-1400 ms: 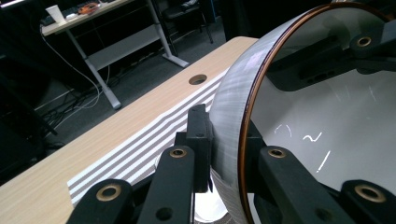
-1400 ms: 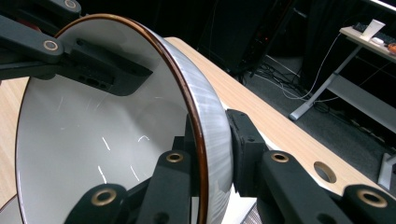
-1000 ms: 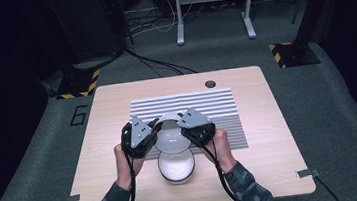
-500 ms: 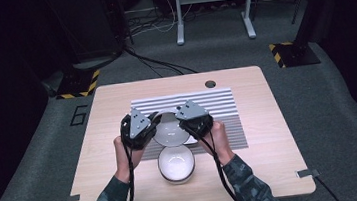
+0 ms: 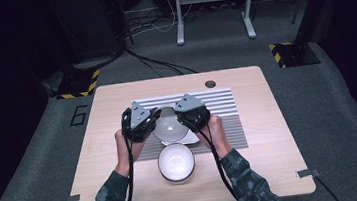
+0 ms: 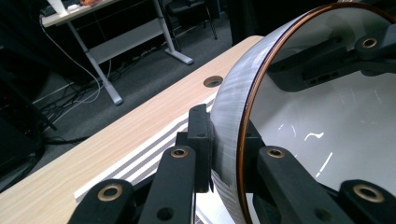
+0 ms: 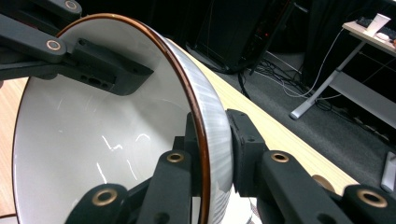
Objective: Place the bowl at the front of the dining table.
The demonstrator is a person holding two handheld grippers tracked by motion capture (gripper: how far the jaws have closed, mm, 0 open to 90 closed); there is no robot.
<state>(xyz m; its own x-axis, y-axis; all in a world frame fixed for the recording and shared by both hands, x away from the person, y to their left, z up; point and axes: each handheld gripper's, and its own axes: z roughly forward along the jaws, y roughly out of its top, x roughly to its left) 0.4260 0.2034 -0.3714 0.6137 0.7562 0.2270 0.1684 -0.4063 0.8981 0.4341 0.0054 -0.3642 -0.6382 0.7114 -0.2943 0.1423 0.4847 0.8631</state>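
Both pairs of jaws are clamped on the rim of one bowl (image 5: 168,126): the left gripper (image 6: 226,161) pinches the wall with one jaw outside and one inside, and the right gripper (image 7: 212,154) does the same on the opposite side. The bowl is white inside with a thin copper-coloured rim and a streaked grey outside, and in the high view it sits between the left gripper (image 5: 141,122) and the right gripper (image 5: 191,113), above the striped mat (image 5: 227,106) near the middle of the table (image 5: 270,136). Whether it touches the mat or hangs just over it I cannot tell. A second bowl (image 5: 176,162), white, stands on the table just nearer the person, apart from the held one. My judgement: the two-handed grasp is made and the carrying is under way; left to do is setting the bowl down and letting go of the rim
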